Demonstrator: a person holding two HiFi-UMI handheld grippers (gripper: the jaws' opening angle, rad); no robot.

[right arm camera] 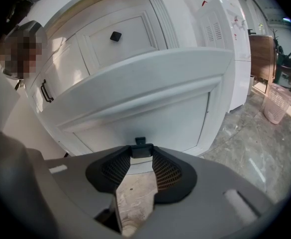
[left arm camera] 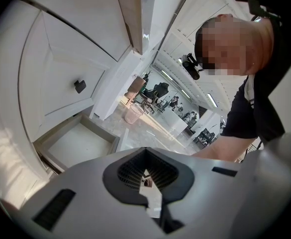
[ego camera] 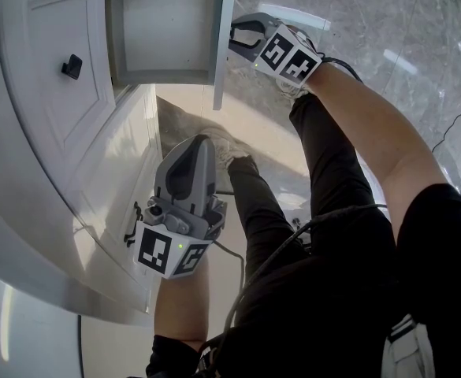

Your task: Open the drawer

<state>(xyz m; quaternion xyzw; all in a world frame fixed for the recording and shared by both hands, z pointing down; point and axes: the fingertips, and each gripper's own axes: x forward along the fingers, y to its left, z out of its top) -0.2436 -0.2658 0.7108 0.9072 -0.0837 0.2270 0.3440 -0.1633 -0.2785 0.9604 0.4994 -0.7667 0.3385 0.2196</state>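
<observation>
drawer (ego camera: 163,30) sat pulled out: white painted box, flat front panel. Right gripper (ego camera: 242,39) was at that front, jaws well apart but clamped on its small dark square knob (right arm camera: 141,150). Left gripper (ego camera: 201,142) hung nearer the person, jaws together, empty. White panelled cabinet door (ego camera: 49,93) left of both, glossy marble floor (ego camera: 372,22) beneath.
</observation>
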